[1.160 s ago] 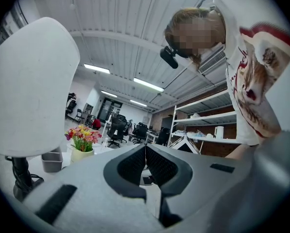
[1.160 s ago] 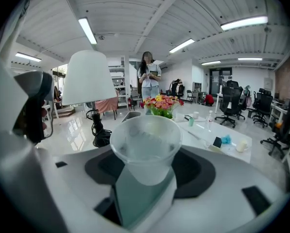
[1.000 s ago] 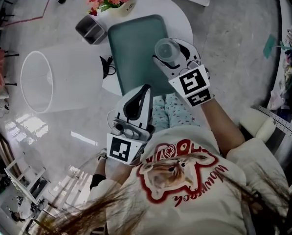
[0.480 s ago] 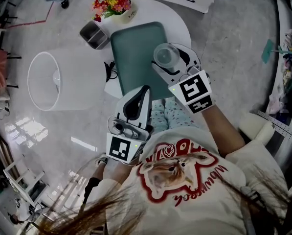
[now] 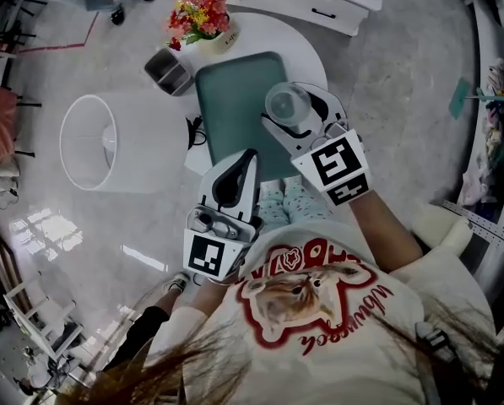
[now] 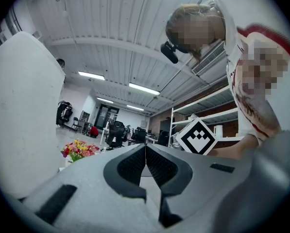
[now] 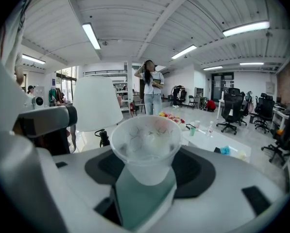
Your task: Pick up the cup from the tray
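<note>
Clear plastic cup being gripped over the teal tray.
The right gripper [image 5: 300,115] is clamping the clear, faintly patterned plastic cup [image 7: 145,144] by its lower wall, with a jaw pressing in on each side. It is holding the cup upright over the near right part of the teal-green rectangular tray [image 5: 230,99] on the round white bench [image 5: 306,45]. The left gripper [image 6: 145,152] is hovering near the person's lap, jaws pressing together on nothing. The grasp looks made and the lift is the step in hand, though I cannot tell whether the base is clear of the tray. The next move is calling for a straight, level rise and a gentle squeeze, as the thin wall will likely flex.
</note>
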The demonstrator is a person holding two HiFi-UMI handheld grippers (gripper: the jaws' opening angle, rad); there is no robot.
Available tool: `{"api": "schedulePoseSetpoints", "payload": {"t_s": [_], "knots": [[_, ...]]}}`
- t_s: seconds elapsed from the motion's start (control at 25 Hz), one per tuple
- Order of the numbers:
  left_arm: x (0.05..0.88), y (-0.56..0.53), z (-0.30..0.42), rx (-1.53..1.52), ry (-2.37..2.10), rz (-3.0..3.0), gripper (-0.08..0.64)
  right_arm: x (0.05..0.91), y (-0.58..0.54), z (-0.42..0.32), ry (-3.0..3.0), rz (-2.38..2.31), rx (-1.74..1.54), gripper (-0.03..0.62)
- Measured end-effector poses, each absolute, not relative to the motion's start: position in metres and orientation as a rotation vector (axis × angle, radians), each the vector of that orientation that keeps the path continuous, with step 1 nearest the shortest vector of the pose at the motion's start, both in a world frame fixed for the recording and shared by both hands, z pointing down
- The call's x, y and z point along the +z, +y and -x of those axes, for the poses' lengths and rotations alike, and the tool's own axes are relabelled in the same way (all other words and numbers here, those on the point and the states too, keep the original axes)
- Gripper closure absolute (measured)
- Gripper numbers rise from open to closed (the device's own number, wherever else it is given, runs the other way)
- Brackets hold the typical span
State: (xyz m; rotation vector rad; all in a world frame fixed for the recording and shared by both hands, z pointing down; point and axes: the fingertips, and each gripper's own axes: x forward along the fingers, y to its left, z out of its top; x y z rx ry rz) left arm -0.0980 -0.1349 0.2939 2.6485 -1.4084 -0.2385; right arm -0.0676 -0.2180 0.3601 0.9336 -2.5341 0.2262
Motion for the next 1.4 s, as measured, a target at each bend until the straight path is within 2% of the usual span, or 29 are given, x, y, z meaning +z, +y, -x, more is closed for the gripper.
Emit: {"api": "schedulePoseSetpoints", "payload": {"t_s": [0.8, 1.4], "knots": [[0.275, -0.138, 0.102, -0.219, -1.435, -2.691, 0.546, 0.293, -0.21, 0.07, -2.641, -0.938, 0.166, 0.296], [0.265, -0.132, 0.097, -0.217, -1.425, -2.731, 0.546, 0.275, -0.192, 0.062, -2.67, -0.951, 0.145, 0.296]]}}
